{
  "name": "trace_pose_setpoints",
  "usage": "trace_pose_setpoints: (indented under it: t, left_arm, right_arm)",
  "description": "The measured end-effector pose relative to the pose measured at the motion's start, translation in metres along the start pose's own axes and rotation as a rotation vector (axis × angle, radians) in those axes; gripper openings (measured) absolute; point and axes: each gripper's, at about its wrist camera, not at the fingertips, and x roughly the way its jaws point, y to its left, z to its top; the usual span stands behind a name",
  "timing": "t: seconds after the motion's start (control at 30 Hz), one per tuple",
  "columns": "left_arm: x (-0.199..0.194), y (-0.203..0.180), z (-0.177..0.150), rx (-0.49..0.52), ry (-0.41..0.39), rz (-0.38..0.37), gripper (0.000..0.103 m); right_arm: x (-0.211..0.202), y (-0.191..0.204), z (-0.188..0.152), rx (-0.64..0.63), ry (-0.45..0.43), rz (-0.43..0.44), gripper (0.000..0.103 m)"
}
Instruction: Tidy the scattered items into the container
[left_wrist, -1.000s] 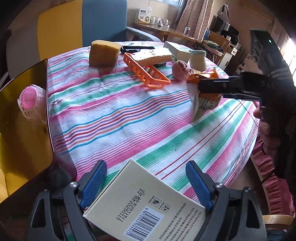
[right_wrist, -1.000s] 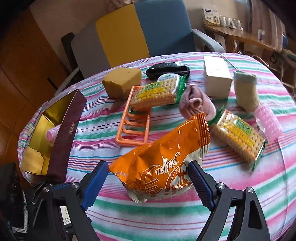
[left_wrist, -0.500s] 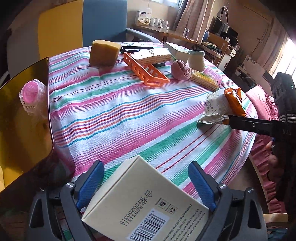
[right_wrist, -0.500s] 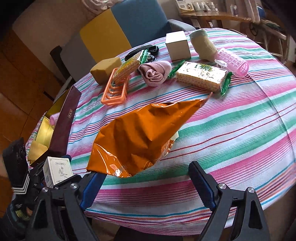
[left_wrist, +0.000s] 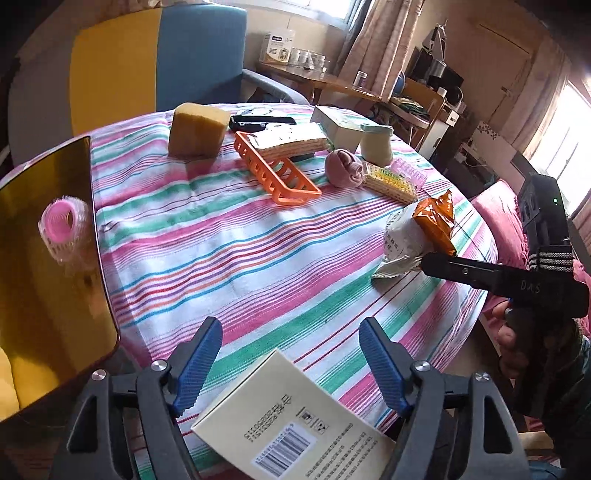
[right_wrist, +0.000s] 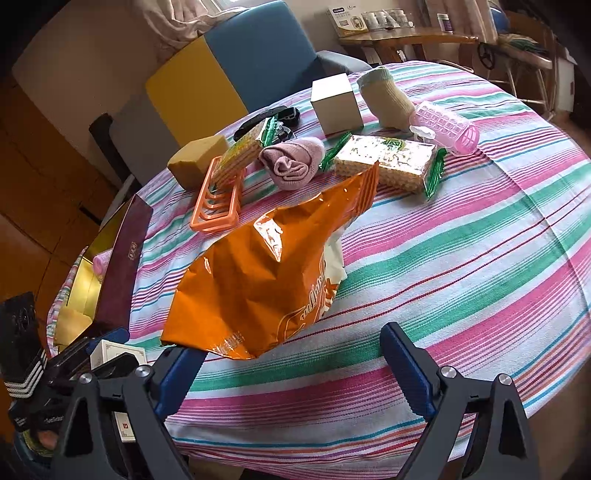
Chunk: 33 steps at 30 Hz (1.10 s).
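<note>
Crinkly foil snack bag (right_wrist: 258, 280) – flat cardboard box (left_wrist: 295, 421).

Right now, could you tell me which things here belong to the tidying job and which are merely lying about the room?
Belonging to the job:
gold-lined box, the container
cream carton by the left gripper
orange snack bag by the right gripper
orange rack
yellow sponge
pink sock

Just lying about:
blue and yellow chair
side table
</note>
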Motion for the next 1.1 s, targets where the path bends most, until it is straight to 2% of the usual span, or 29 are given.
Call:
trace_pose_setpoints:
  t: [0.17, 0.23, 0.33, 0.4, 0.53, 0.63, 0.77, 0.93, 1.1]
  left_arm:
    - [-0.027, 0.008, 0.005, -0.032, -0.048, 0.035, 0.077]
    - [-0.046, 0.017, 0.001, -0.055, -0.055, 0.023, 0.077]
    - [-0.073, 0.032, -0.016, -0.070, -0.030, -0.034, 0.076]
    - [-0.087, 0.042, -0.030, -0.080, 0.004, -0.109, 0.071]
    - [-0.113, 0.048, -0.059, -0.045, 0.048, -0.246, 0.071]
    - [-0.104, 0.041, -0.071, -0.014, 0.119, -0.318, 0.071]
    - [-0.067, 0.019, -0.076, 0.025, 0.200, -0.350, 0.071]
    - [-0.040, 0.005, -0.062, -0.019, 0.197, -0.371, 0.073]
    - [-0.022, 0.014, -0.046, -0.074, 0.181, -0.263, 0.074]
  right_arm:
    - [0.001, -0.002, 0.000, -0.004, -0.001, 0.003, 0.098]
    - [0.002, -0.001, 0.000, -0.010, -0.002, 0.002, 0.099]
    - [0.003, 0.001, 0.000, -0.016, -0.003, -0.004, 0.100]
    - [0.003, 0.000, 0.000, -0.016, -0.006, -0.004, 0.100]
    - [0.004, 0.001, 0.000, -0.018, -0.008, -0.008, 0.100]
    - [0.004, 0.001, 0.000, -0.018, -0.007, -0.014, 0.101]
    - [0.007, 0.008, -0.001, -0.047, -0.003, -0.054, 0.101]
    - [0.007, 0.008, -0.002, -0.058, -0.001, -0.061, 0.101]
    - [0.006, 0.005, -0.002, -0.044, -0.006, -0.044, 0.101]
